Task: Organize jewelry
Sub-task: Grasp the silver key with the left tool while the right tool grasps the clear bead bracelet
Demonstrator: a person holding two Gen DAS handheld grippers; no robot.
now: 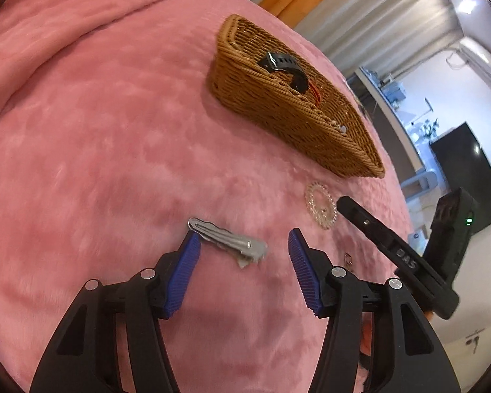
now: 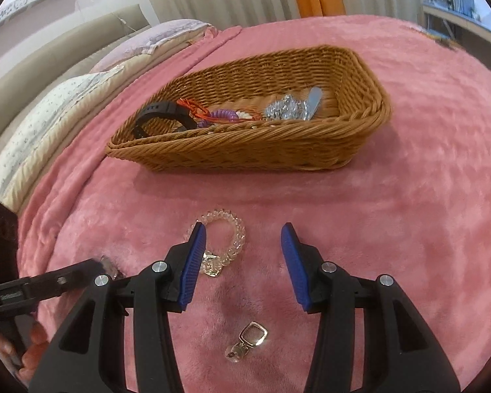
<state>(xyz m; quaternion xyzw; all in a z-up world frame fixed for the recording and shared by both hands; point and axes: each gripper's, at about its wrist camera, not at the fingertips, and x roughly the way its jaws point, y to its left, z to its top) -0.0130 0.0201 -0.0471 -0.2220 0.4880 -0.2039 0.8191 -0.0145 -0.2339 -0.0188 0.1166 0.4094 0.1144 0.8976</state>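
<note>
1. We see the silver hair clip (image 1: 227, 240) lying flat on the pink blanket (image 1: 98, 131), at 7 o'clock from the wicker basket (image 1: 278, 121).
2. Its long axis runs 10 to 4 o'clock, closed loop end at 10.
3. We judge it light, stiff and slippery (thin metal); take it across the middle.
4. Our left gripper (image 1: 244, 245) is spread wide around it, empty.
5. Our right gripper (image 2: 244, 240) gapes too, over the clear coil bracelet (image 2: 226, 235).

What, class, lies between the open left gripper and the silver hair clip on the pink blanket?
Nothing visible. The left gripper is open, and the silver hair clip lies on the pink blanket between its fingers, beside the left pad; whether they touch is unclear.
</note>
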